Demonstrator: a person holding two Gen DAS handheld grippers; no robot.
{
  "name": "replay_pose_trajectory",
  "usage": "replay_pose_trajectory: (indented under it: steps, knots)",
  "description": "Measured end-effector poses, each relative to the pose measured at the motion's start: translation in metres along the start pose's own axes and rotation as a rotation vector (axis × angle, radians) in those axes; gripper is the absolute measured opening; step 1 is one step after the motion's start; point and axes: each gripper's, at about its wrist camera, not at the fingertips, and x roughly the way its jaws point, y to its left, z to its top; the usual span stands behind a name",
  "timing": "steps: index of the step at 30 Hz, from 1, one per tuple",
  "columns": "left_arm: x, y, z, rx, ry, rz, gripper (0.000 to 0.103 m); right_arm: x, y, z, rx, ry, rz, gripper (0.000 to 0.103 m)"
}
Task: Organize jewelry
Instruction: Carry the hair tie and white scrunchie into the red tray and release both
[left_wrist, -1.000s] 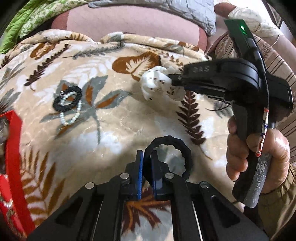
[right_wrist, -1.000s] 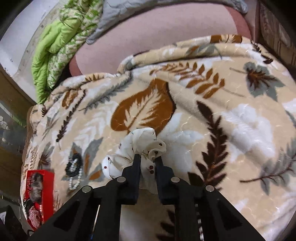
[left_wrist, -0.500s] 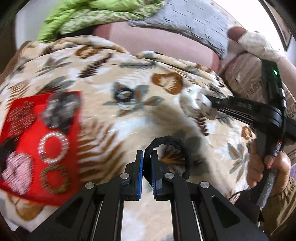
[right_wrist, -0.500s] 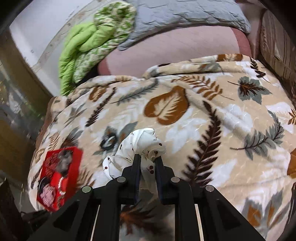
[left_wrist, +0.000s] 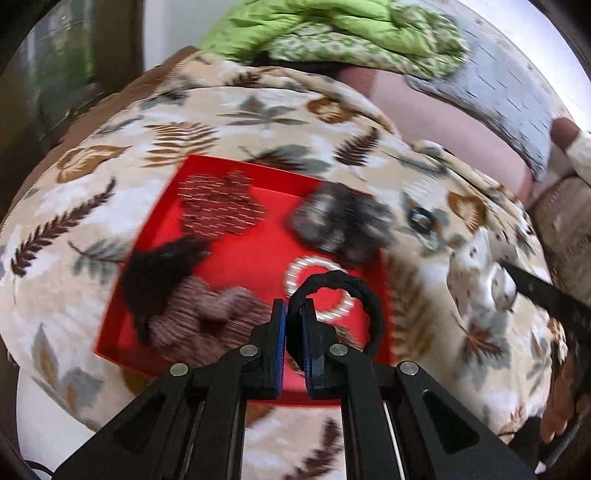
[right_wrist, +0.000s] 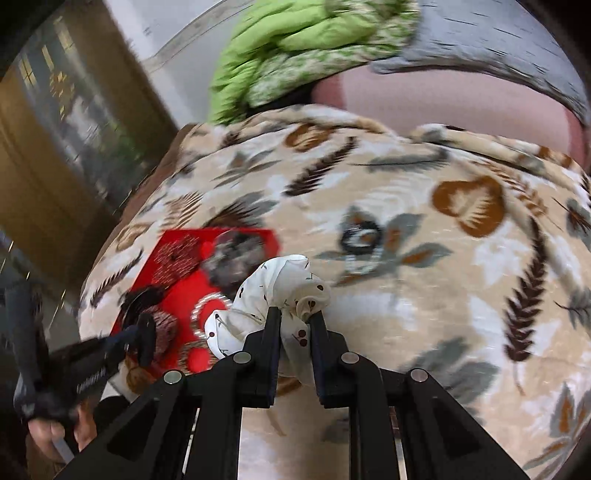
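Hanging from the left gripper, pinched between its fingers, a black ring has swung from over bare blanket to above the red tray near the blanket's left edge. The right gripper follows, clamped on a white scrunchie beside the tray's right rim; both look ready to drop in.

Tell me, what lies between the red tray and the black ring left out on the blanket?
Only bare leaf-print blanket between red tray and black ring, per the right wrist view.
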Motion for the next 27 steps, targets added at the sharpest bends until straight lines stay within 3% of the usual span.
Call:
replay_pose_trajectory:
  steps: [17, 24, 27]
  knots:
    - [0.069, 0.039, 0.039, 0.014, 0.044, 0.125, 0.008, 0.099, 0.070, 0.015, -0.077, 0.103, 0.054, 0.017]
    - [0.062, 0.042, 0.038, 0.009, 0.016, 0.104, 0.009, 0.141, 0.072, 0.023, -0.070, 0.148, 0.044, 0.018]
    - [0.051, 0.040, 0.037, 0.013, -0.006, 0.101, 0.013, 0.147, 0.071, 0.023, -0.061, 0.147, 0.047, 0.022]
